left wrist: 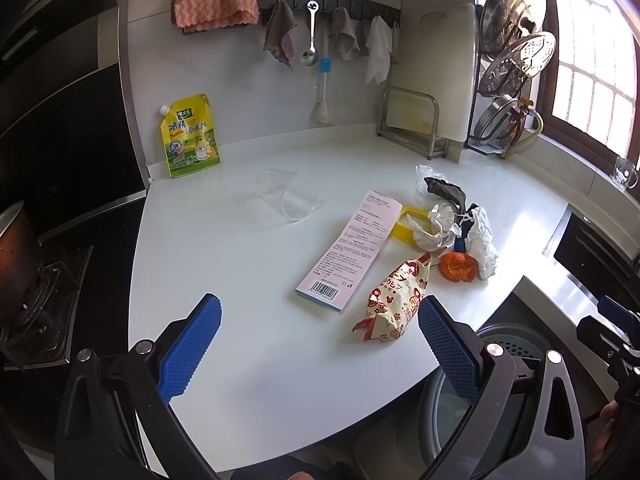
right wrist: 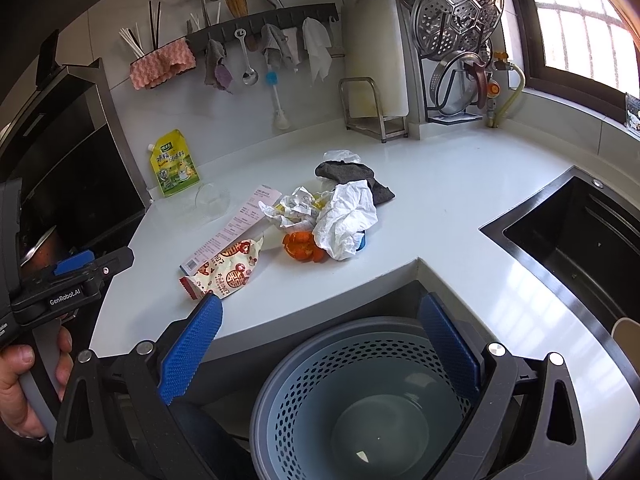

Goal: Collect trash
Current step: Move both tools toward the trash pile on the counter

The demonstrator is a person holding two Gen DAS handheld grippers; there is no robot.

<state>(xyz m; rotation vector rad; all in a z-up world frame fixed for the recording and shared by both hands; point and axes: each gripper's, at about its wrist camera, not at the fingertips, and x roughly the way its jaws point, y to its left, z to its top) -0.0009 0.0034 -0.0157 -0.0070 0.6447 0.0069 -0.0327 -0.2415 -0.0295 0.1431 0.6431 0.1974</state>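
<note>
- The white surface [left wrist: 248,360] is smooth and shiny, with a notch cut into its front edge.
- A round grey bin [right wrist: 360,396] with little holes in its wall stands in that notch, below the surface. It looks empty inside.
- The trash lies in a heap near the front edge, just behind the notch.
- A crinkly snack wrapper [left wrist: 396,304] with red pictures lies closest to the front edge.
- A long flat pink box [left wrist: 350,246] lies just beside the wrapper, on its left.
- A bumpy orange peel [left wrist: 458,266] touches a ball of crumpled white paper [right wrist: 344,220].
- A dark grey rag [right wrist: 352,178] and a thin clear bag [right wrist: 342,156] lie at the back of the heap.
- A clear plastic cup [left wrist: 290,198] lies on its side, apart from the heap, toward the left back corner.
- A yellow pouch [left wrist: 190,138] stands upright at the left back corner, against the wall.
- A black sink [right wrist: 576,236] is sunk into the right side of the surface.
- The left claw [left wrist: 320,340] is wide apart and holds nothing. It hovers over the front edge, its right pad just beside the wrapper.
- The right claw [right wrist: 320,340] is wide apart too, holding nothing, right above the bin.
- A hand [right wrist: 24,384] grips the left claw's handle.
</note>
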